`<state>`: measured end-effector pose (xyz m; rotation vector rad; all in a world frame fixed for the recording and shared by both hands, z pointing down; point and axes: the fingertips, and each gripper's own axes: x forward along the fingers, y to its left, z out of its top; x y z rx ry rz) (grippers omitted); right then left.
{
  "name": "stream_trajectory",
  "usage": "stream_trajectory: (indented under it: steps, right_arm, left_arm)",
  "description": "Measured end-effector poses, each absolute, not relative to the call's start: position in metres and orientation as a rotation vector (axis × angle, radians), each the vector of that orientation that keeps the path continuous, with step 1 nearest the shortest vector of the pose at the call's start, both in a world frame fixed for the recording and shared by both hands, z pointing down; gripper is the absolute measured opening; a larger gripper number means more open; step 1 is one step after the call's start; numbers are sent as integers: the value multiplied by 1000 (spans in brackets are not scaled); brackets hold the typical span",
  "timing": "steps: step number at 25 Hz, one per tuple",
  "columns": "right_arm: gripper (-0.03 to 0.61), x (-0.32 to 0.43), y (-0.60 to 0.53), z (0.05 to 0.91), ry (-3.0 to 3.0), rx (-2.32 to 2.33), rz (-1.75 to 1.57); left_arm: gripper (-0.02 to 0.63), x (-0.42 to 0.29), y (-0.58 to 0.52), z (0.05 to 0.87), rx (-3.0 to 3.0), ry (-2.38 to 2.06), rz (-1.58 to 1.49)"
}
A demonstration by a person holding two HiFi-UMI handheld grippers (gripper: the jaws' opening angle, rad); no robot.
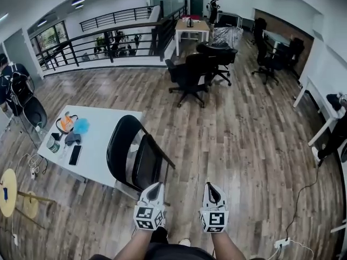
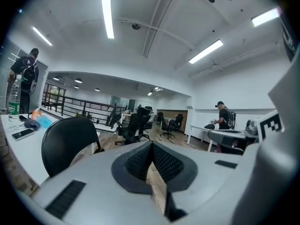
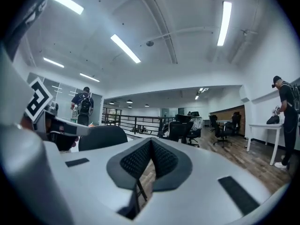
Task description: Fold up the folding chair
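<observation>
The black folding chair (image 1: 135,155) stands on the wood floor at the near corner of the white table (image 1: 103,145). Its seat is tipped steeply up, close to the rounded backrest. Both grippers hover low in the head view, a short way in front of the chair and apart from it. My left gripper (image 1: 156,188) is shut with nothing between its pads. My right gripper (image 1: 210,188) is likewise shut and empty. The left gripper view shows the joined pads (image 2: 151,150) and the chair's backrest (image 2: 65,142) to the left. In the right gripper view the backrest (image 3: 102,137) shows behind the joined pads (image 3: 151,146).
The table carries a phone (image 1: 75,154), a cup and a blue cloth (image 1: 81,125). Black office chairs (image 1: 191,76) stand farther off near a railing (image 1: 103,42). A yellow round stool (image 1: 8,192) is at the left, and a power strip (image 1: 282,244) with cable lies at the lower right.
</observation>
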<state>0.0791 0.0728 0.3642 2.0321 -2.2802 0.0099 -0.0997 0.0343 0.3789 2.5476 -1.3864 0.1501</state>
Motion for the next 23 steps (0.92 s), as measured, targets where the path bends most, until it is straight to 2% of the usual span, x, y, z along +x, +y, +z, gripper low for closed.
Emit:
stream_trajectory:
  steps: [7, 23]
  right_arm:
    - [14, 82, 118, 356, -2229, 2068, -7]
    - [14, 8, 120, 336, -2175, 2068, -113]
  left_arm:
    - [6, -86, 74, 370, 2620, -1312, 172]
    - [6, -151, 80, 345, 2686, -1290, 194]
